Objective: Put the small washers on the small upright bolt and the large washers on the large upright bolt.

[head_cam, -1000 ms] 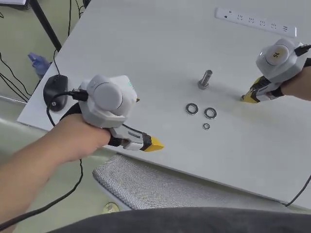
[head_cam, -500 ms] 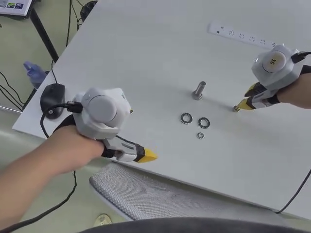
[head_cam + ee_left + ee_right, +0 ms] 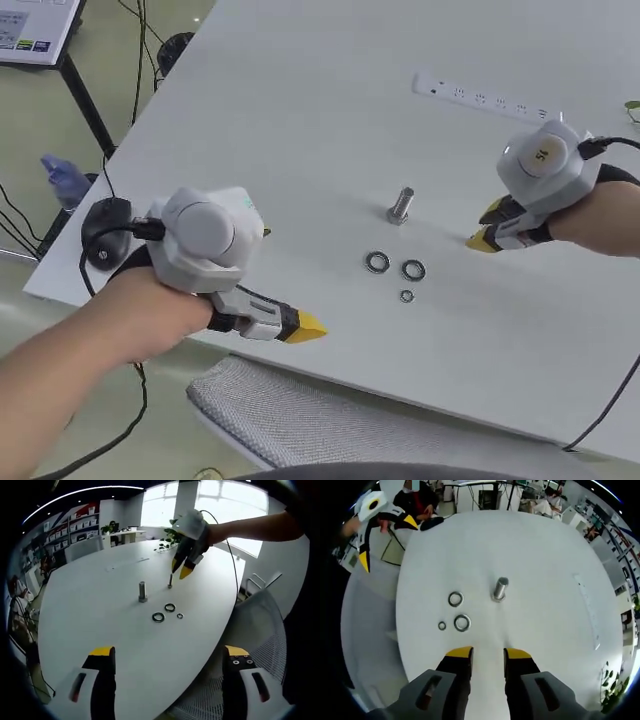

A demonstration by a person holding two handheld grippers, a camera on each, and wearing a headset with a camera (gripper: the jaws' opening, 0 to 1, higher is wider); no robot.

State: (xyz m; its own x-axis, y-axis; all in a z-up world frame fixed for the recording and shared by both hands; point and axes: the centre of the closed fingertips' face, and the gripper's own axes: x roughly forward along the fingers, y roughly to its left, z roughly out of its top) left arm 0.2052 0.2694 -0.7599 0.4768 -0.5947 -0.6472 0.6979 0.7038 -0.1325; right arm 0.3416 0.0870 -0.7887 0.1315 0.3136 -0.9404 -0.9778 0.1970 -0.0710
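— How do the tongs stand?
— The left tongs (image 3: 169, 652) gape wide with nothing between them, held at the near edge of the table (image 3: 300, 120). The right tongs (image 3: 488, 653) leave only a narrow gap, also empty, with their tips low over the table top.
— What is nearest to them?
— In the left gripper view a small upright bolt (image 3: 170, 581) stands just under the tips of the right tongs. Whether they touch it I cannot tell. The large upright bolt (image 3: 400, 204) stands bare, near it but apart.
— And the washers?
— One large washer (image 3: 377, 262) and a second large washer (image 3: 413, 269) lie flat, close together but not touching, on the near side of the large upright bolt. The small washer (image 3: 406, 296) lies just beside them, nearer the person.
— Farther out?
— A white power strip (image 3: 490, 98) lies on the far side of the table, and a grey mesh chair seat (image 3: 300, 410) sits below the near edge
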